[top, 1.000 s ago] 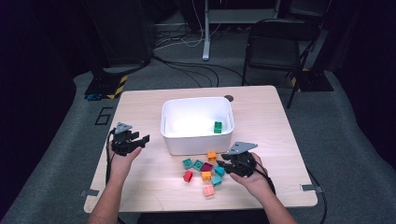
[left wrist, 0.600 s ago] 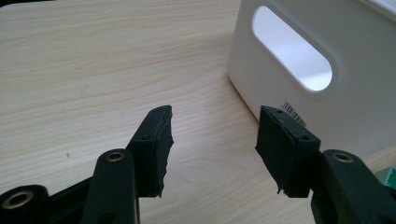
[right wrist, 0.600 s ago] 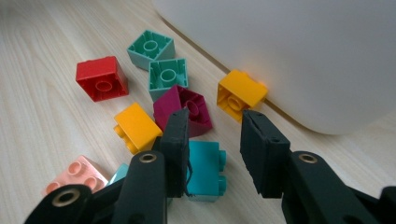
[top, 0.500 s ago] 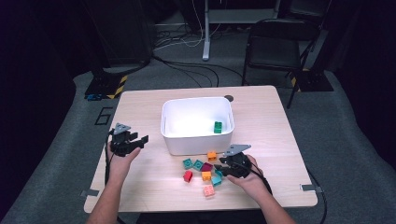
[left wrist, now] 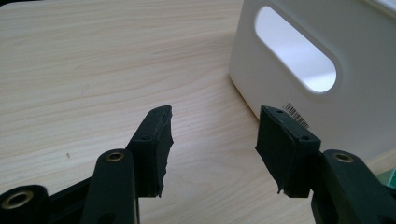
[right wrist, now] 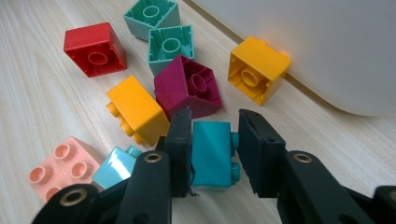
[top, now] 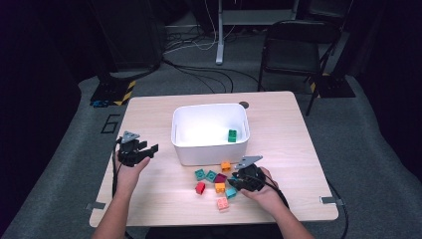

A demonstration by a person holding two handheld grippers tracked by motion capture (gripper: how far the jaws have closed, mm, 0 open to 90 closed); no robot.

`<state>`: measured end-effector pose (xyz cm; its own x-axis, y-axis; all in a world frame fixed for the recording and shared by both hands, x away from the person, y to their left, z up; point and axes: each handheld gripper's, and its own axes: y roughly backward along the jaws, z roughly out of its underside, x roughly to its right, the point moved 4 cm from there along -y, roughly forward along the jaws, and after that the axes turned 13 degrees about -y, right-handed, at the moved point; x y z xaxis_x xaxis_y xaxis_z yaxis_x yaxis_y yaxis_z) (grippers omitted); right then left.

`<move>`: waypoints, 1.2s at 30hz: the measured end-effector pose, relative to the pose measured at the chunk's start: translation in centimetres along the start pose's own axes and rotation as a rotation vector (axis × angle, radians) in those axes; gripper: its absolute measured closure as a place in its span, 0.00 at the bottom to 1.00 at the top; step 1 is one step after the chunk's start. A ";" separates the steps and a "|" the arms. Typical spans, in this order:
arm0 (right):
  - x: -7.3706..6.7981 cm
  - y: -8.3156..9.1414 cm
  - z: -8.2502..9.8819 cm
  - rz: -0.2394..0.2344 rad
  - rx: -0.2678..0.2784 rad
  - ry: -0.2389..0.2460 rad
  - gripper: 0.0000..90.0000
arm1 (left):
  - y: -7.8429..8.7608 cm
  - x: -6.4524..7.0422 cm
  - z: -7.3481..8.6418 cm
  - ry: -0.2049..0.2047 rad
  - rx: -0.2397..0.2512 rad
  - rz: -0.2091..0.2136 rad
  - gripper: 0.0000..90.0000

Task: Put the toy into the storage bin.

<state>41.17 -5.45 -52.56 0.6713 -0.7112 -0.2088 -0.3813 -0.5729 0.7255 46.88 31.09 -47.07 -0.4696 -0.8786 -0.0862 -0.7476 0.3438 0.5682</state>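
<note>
One barcode label (left wrist: 297,116), unreadable

The high view looked forward and down from above the person's side, taking in the whole table (top: 149,196) from some way off. The left gripper view sat low and close over the tabletop, facing the white bin (left wrist: 322,70) and its handle slot. The right gripper view looked down at close range on the loose blocks (right wrist: 187,86) beside that bin's wall. All three views shared the bin and the tabletop.
</note>
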 end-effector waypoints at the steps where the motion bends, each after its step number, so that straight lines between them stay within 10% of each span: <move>1: 0.0 0.0 0.0 0.001 -0.002 -0.001 0.73 | 0.0 0.0 0.0 -0.001 0.000 0.000 0.50; 36: 0.3 2.8 -1.3 0.015 0.076 -0.034 0.75 | 0.2 -0.2 0.0 0.006 0.003 -0.005 0.49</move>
<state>41.11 -6.72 -49.78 0.6440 -0.7323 -0.2215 -0.4388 -0.5907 0.6771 46.84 31.36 -46.92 -0.4628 -0.8825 -0.0844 -0.7515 0.3400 0.5654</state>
